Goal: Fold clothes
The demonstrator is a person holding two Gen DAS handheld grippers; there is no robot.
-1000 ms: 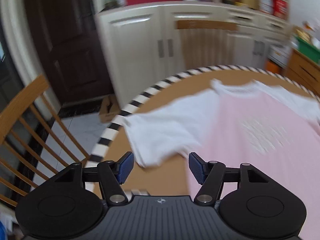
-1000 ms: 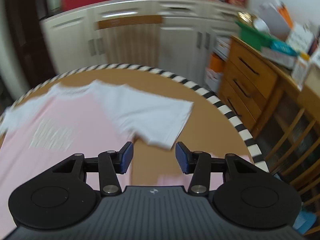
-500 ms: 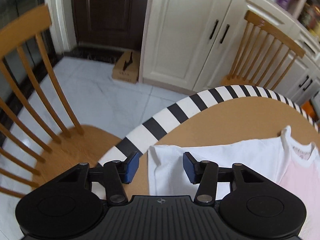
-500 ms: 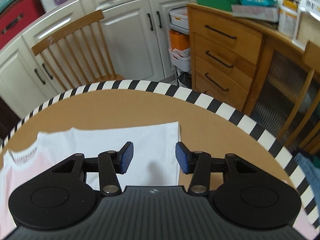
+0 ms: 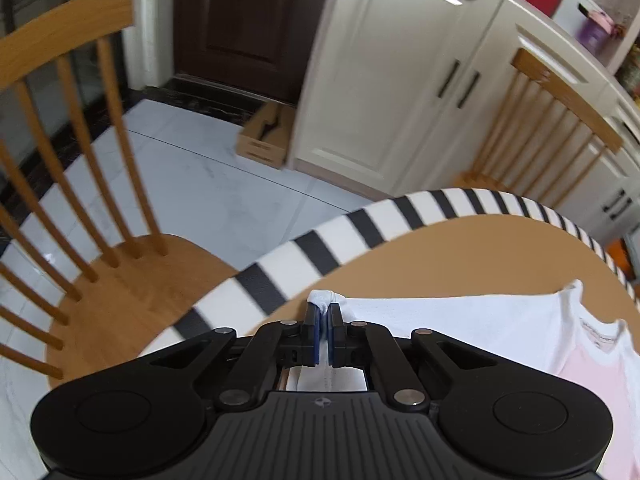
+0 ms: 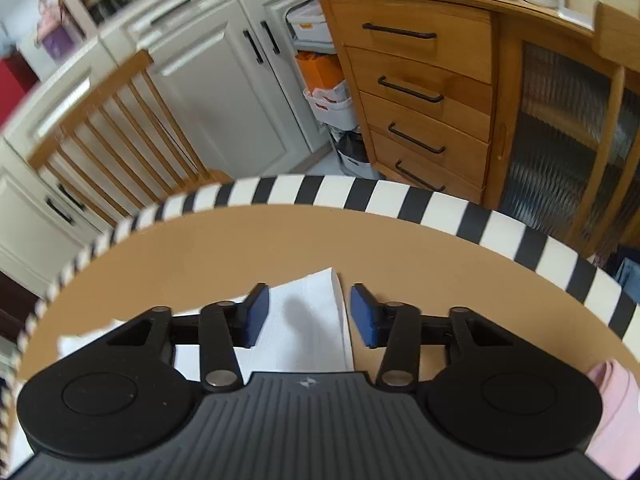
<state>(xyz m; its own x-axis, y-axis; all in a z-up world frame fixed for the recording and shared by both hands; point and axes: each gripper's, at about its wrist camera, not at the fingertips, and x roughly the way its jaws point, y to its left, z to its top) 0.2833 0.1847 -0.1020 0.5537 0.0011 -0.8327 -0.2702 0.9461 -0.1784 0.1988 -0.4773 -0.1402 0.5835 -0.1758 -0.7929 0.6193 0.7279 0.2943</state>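
A pink T-shirt with white sleeves lies flat on a round brown table [image 5: 460, 252]. In the left wrist view my left gripper [image 5: 324, 312] is shut on the end of the white left sleeve [image 5: 460, 320], with a pinch of cloth bunched above the blue pads. The pink body [image 5: 600, 380] shows at the right. In the right wrist view my right gripper [image 6: 306, 312] is open, and its blue pads straddle the end of the white right sleeve [image 6: 308, 328], low over the table [image 6: 280, 240]. A pink fold [image 6: 616, 400] shows at the lower right.
The table has a black-and-white striped rim [image 5: 328, 244]. A wooden chair [image 5: 80, 208] stands to the left, another [image 5: 560, 120] at the far side. White cupboards [image 5: 380, 80], a cardboard box [image 5: 264, 136] and a wooden drawer chest [image 6: 420, 88] stand beyond.
My left gripper has shut on the left sleeve's end, which it straddled open half a second ago. My right gripper has come lower over the right sleeve's end, still open.
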